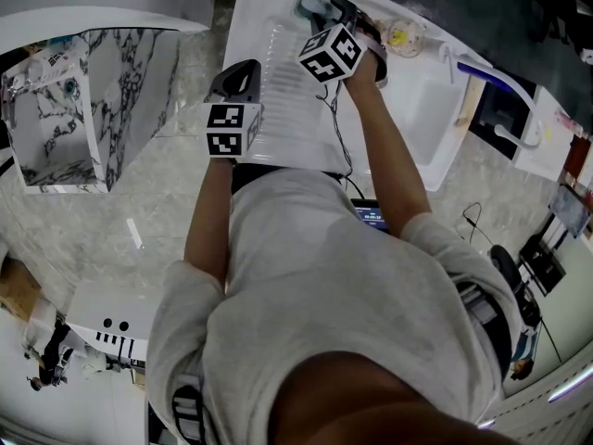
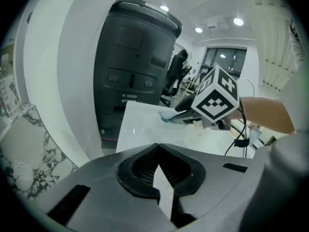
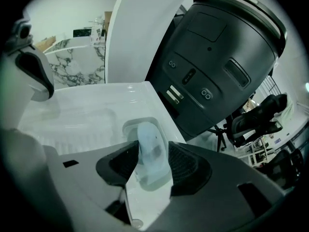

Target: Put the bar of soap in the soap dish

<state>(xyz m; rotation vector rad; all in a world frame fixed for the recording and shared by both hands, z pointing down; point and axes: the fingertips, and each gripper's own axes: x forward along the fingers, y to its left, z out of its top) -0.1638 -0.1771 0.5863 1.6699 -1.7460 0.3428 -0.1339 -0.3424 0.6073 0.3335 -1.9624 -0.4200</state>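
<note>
The right gripper has its 2 jaws spread. The pale blue translucent bar of soap stands on edge between them, in the recessed white soap dish — the pads look just clear of it. The gripper should back out straight along the jaws without brushing the soap — it could topple. The left gripper hangs aside, jaws pressed together and empty.

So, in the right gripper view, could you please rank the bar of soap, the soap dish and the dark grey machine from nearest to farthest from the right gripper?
1. bar of soap: between the jaws.
2. soap dish: just beyond, under the soap.
3. dark grey machine: far behind, upper right.
</note>
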